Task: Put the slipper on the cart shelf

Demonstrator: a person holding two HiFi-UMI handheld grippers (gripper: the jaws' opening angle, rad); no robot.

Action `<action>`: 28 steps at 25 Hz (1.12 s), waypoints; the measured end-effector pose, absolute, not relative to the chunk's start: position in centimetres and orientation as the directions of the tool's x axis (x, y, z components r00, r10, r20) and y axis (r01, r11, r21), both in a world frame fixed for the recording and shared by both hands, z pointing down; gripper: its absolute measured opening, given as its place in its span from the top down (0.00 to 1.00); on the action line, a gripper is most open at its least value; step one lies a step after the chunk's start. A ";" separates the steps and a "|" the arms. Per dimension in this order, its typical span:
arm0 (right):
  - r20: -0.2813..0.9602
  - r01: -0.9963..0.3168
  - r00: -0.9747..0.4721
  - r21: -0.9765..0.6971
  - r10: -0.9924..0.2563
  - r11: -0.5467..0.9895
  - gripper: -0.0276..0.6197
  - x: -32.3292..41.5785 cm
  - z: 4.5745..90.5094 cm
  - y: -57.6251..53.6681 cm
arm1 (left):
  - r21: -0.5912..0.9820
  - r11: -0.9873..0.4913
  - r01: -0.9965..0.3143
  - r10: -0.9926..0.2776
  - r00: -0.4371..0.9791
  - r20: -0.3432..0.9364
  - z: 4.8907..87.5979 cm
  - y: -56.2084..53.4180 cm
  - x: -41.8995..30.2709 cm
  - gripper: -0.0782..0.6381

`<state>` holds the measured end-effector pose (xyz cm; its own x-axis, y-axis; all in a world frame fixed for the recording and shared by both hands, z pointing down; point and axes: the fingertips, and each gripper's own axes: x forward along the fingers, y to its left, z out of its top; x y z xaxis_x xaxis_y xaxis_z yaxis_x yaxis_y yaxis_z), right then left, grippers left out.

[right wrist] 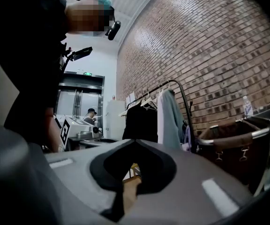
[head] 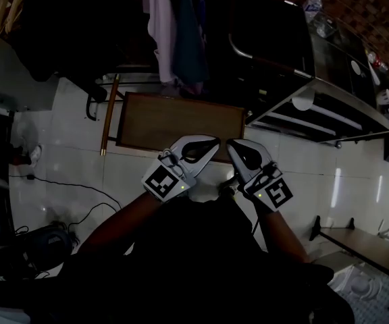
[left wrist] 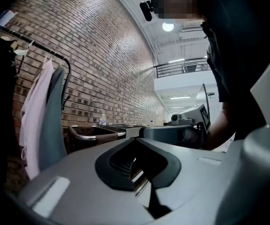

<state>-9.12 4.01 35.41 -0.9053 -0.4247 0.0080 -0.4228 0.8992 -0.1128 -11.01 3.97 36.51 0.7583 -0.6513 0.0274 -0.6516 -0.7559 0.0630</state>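
No slipper shows in any view. My left gripper (head: 208, 144) and right gripper (head: 234, 147) are held side by side close to the person's body, above a brown wooden tabletop (head: 181, 123). In the left gripper view the jaws of the left gripper (left wrist: 136, 138) meet with nothing between them. The right gripper (right wrist: 135, 140) is shut too, and empty. A metal cart (head: 329, 106) with slatted shelves stands at the upper right, a little beyond the right gripper.
A dark hamper with a brown rim (head: 269, 32) stands behind the cart. Clothes hang on a rack (head: 174, 32) at the top. A water bottle (head: 314, 5) is on the cart. Cables (head: 66, 187) lie on the white floor at left. Another person (right wrist: 90, 115) stands far off.
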 end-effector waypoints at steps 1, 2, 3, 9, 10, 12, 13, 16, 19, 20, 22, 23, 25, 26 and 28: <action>0.011 -0.426 -0.904 -0.115 -0.428 0.897 0.95 -10.0 35.4 4.6 | 0.066 -0.756 -0.652 -0.652 0.758 0.023 36.4 4.6 -12.1 0.89; 0.017 -0.431 -0.902 -0.116 -0.432 0.895 0.95 -10.8 35.5 5.1 | 0.072 -0.754 -0.653 -0.653 0.757 0.020 36.2 5.1 -13.0 0.89; 0.024 -0.435 -0.900 -0.118 -0.435 0.893 0.95 -11.5 35.6 5.5 | 0.078 -0.752 -0.655 -0.655 0.755 0.019 36.1 5.5 -13.9 0.89; 0.047 -0.436 -0.900 -0.106 -0.433 0.894 0.95 -13.5 35.2 7.1 | 0.069 -0.744 -0.665 -0.665 0.746 0.020 35.8 7.3 -16.5 0.89; 0.051 -0.433 -0.901 -0.103 -0.430 0.896 0.95 -13.6 35.1 7.2 | 0.069 -0.741 -0.668 -0.669 0.743 0.017 35.6 7.4 -16.6 0.89; 0.056 -0.425 -0.905 -0.097 -0.421 0.900 0.96 -13.7 34.9 7.4 | 0.076 -0.734 -0.675 -0.677 0.736 0.007 35.4 7.5 -16.7 0.89; 0.057 -0.419 -0.908 -0.096 -0.415 0.903 0.96 -13.8 34.8 7.5 | 0.080 -0.730 -0.679 -0.681 0.732 0.002 35.3 7.6 -16.7 0.89; 0.065 -0.402 -0.915 -0.085 -0.398 0.912 0.95 -13.8 34.9 7.7 | 0.086 -0.720 -0.689 -0.691 0.722 -0.003 35.3 7.7 -16.4 0.89; 0.068 -0.402 -0.915 -0.087 -0.397 0.912 0.95 -13.1 35.4 7.7 | 0.083 -0.720 -0.689 -0.692 0.722 -0.003 35.6 7.9 -15.5 0.89; 0.066 -0.403 -0.915 -0.092 -0.398 0.911 0.96 -12.9 35.5 7.8 | 0.084 -0.719 -0.690 -0.692 0.722 -0.001 35.6 8.0 -15.2 0.89; 0.068 -0.399 -0.916 -0.099 -0.394 0.911 0.95 -12.5 35.7 8.0 | 0.088 -0.715 -0.693 -0.696 0.718 0.006 35.6 8.3 -14.9 0.89; 0.072 -0.396 -0.918 -0.101 -0.390 0.913 0.96 -12.4 35.7 8.1 | 0.089 -0.713 -0.696 -0.698 0.716 0.011 35.6 8.3 -14.8 0.89; 0.074 -0.391 -0.920 -0.103 -0.385 0.915 0.96 -12.1 35.7 8.0 | 0.089 -0.709 -0.700 -0.701 0.713 0.021 35.8 8.3 -14.5 0.89; 0.073 -0.391 -0.920 -0.103 -0.385 0.914 0.96 -11.9 35.6 7.9 | 0.090 -0.709 -0.700 -0.701 0.713 0.025 35.9 8.3 -14.3 0.89; 0.073 -0.396 -0.918 -0.101 -0.390 0.913 0.96 -11.4 35.6 7.9 | 0.088 -0.713 -0.696 -0.696 0.717 0.027 36.1 8.3 -13.9 0.89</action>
<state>-11.45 7.87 35.56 -0.9179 -0.3901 0.0728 -0.3959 0.9127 -0.1012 -13.85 8.31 36.09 0.7173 -0.6963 0.0270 -0.6955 -0.7131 0.0876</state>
